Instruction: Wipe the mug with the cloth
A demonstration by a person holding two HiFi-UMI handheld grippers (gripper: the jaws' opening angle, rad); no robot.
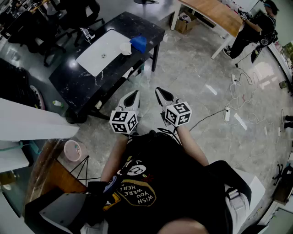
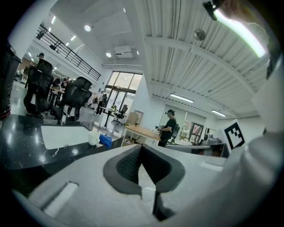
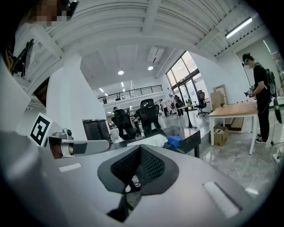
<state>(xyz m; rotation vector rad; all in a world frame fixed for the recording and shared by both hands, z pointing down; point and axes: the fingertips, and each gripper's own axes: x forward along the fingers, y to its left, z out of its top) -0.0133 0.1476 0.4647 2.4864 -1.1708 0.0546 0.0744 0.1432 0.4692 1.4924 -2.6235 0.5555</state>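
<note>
A white mug [image 1: 125, 48] stands on a white mat [image 1: 101, 51] on the black table [image 1: 78, 84], with a blue cloth [image 1: 138, 43] just to its right. Both grippers hang over the floor close to the person's chest, well short of the table. My left gripper [image 1: 135, 93] is shut and empty, and my right gripper [image 1: 159, 90] is likewise shut on nothing. The left gripper view shows the mug [image 2: 93, 138] and the cloth [image 2: 105, 141] far off beyond my shut left gripper [image 2: 141, 148]. In the right gripper view the cloth [image 3: 174, 141] lies past my shut right gripper [image 3: 140, 150].
Office chairs [image 1: 73, 16] crowd the table's far side. A wooden table [image 1: 215, 13] and a standing person [image 1: 254, 29] are at the far right. Cables and a power strip [image 1: 227, 113] lie on the floor. A pink basket [image 1: 74, 151] sits at the lower left.
</note>
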